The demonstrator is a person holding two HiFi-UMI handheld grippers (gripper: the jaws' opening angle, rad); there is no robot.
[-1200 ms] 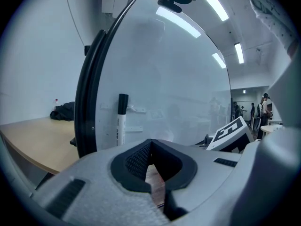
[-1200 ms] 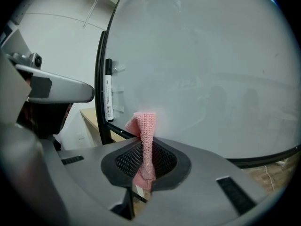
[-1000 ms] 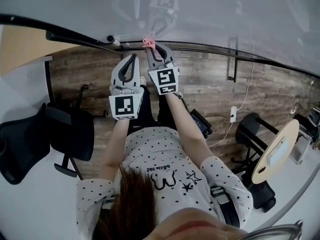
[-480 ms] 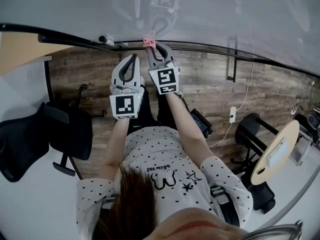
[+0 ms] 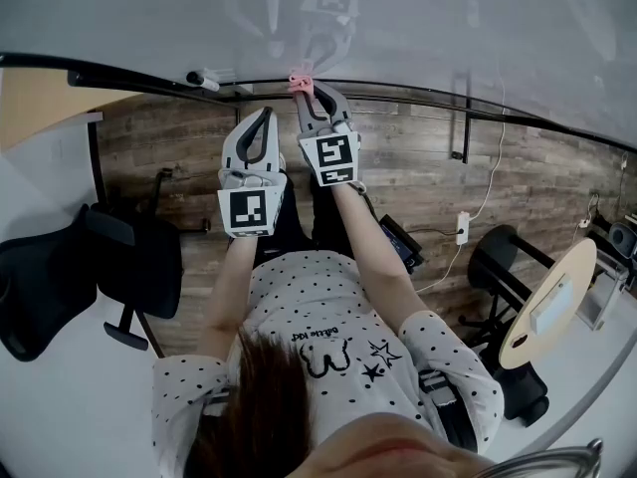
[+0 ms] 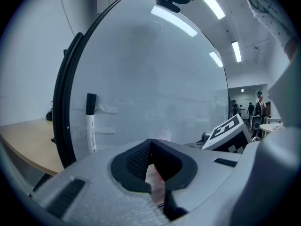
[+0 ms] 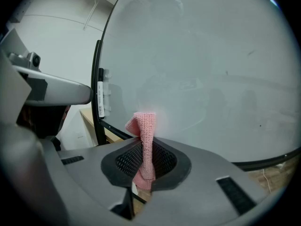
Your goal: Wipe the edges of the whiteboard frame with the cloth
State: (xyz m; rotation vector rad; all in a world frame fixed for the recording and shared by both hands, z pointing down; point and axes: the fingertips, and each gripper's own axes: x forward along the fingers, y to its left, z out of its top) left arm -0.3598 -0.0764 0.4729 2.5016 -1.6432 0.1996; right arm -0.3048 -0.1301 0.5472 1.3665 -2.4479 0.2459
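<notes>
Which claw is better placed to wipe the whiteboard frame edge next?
Right. The right claw is shut on the pink cloth, and the cloth's tip sits at the black frame along the board's lower edge. The left claw is shut on nothing and sits short of the frame.

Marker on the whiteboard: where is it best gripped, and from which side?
Grip the marker on its white barrel, below the black cap, coming straight at the whiteboard face with jaws either side. It stands upright against the board, with the black frame close on its left, so a sideways approach looks blocked.
</notes>
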